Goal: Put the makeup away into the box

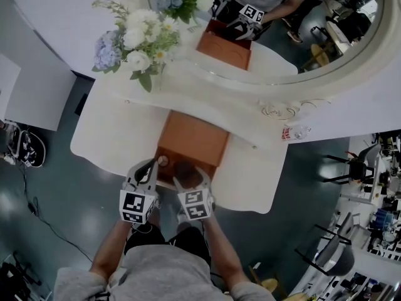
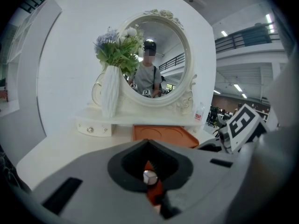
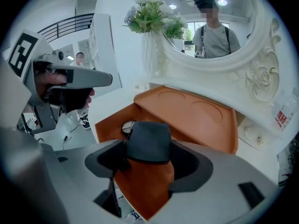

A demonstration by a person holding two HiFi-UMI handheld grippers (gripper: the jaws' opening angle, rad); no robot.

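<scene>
R gripper [image 3: 149,164]: jaws clenched on a dark grey makeup case [image 3: 149,141], one jaw on each side. The case pokes up out of the notch and hangs above the bare floor of the orange box [image 3: 140,190], not touching it.

L gripper [image 2: 149,171]: jaws drawn together w/ only a thin slit between them. A small silvery bit shows thru the notch. Prob that's the round compact [image 3: 127,126] lying in the box's near-left corner, not something pinched. From the R gripper view the L tips look empty and sit above the box, close beside the R gripper.

Box is open, lid [image 1: 194,137] laid back toward the mirror. It sits at the front edge of the white vanity [image 1: 250,187], w/ floor right below.

Judgement: the case is over the box but not yet set down.

What could go wrong:
- Letting go from this height: the case may bounce or land on the compact and scuff it.
- Drifting toward the person: the case could catch the near wall, tip out and fall off the table edge.
- The 2 grippers are v. close, so a sideways move could knock them together and jar the grip.
- A hard push down could slide the box, since nothing holds it.
</scene>
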